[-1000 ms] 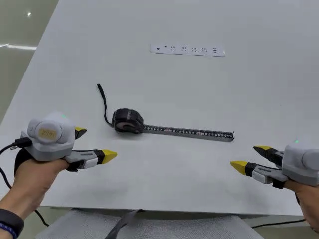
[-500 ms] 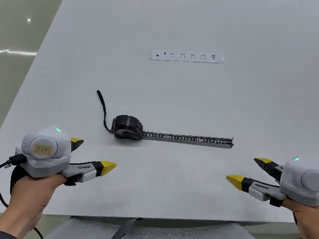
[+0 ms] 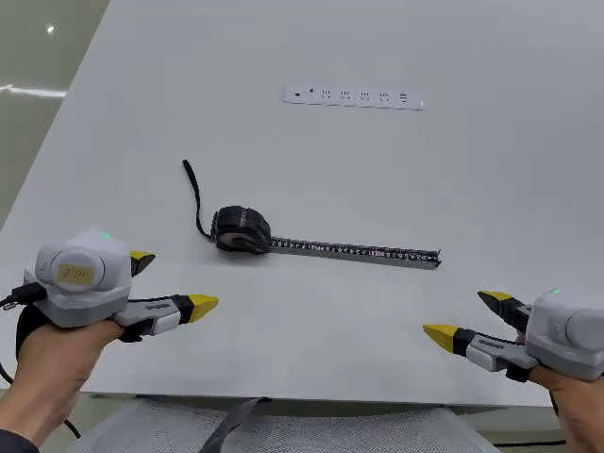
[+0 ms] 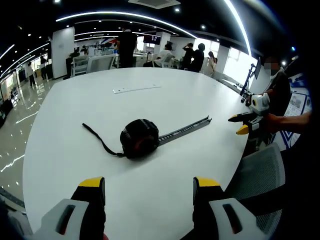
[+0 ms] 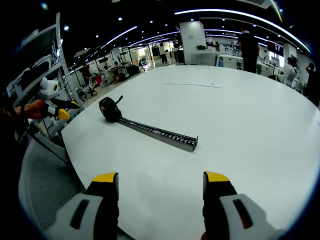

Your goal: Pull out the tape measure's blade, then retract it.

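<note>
Tape measure (image 3: pixel 242 229) flat on white table (image 3: pixel 491 170), near the middle of the head view. Black case at the 9 o'clock end, blade (image 3: pixel 354 251) drawn out toward 3 o'clock and flat on the tabletop. Black wrist strap (image 3: pixel 196 193) trailing from the case toward 11 o'clock. White power strip (image 3: pixel 352 96) well beyond, at 12 o'clock. Left gripper (image 3: pixel 174 280) at 8 o'clock from the case, well apart from it, jaws released and spread wide around nothing, yellow tips pointing to 3 o'clock. Right gripper (image 3: pixel 466 315) at 5 o'clock from the blade's far end, near but not touching, jaws likewise released and empty, tips pointing to 9 o'clock. Each gripper in a hand by the near table edge.
</note>
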{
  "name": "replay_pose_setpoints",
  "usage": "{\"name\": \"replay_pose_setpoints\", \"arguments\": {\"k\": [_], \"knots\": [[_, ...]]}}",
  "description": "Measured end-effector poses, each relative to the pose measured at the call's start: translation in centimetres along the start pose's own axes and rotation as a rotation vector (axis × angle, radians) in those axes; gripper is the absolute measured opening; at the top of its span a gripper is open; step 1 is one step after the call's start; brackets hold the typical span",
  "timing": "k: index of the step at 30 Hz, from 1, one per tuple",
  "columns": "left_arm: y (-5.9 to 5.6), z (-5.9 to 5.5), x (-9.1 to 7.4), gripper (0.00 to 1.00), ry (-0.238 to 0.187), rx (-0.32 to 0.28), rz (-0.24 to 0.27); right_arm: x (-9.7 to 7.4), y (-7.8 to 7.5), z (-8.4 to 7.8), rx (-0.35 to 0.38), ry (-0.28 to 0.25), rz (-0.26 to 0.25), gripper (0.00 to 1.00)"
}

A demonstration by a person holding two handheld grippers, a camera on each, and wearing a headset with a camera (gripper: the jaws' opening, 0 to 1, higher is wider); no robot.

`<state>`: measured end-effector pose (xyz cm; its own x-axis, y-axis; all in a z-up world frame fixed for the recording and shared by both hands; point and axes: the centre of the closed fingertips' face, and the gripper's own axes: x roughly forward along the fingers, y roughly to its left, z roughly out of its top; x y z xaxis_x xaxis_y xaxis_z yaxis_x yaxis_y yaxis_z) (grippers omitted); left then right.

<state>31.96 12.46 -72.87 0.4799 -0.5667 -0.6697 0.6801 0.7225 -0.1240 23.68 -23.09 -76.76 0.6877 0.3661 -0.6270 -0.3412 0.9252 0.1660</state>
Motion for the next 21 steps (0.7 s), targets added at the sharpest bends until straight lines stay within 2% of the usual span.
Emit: {"name": "replay_pose_setpoints", "arguments": {"k": [5, 9, 21], "knots": [[-0.02, -0.03, -0.02, 0.68, -0.001, -0.003, -0.001, -0.03, 0.0, -0.02, 0.003, 0.0, -0.002, 0.68], [0.22, -0.5, -0.25, 0.69, 0.008, -0.008, 0.004, -0.2, -0.13, -0.12, 0.013, -0.003, -0.01, 0.67], [0.39, 0.01, -0.43, 0.69, -0.008, -0.018, 0.01, -0.17, -0.15, 0.38, 0.006, -0.006, -0.013, 0.69]]}}
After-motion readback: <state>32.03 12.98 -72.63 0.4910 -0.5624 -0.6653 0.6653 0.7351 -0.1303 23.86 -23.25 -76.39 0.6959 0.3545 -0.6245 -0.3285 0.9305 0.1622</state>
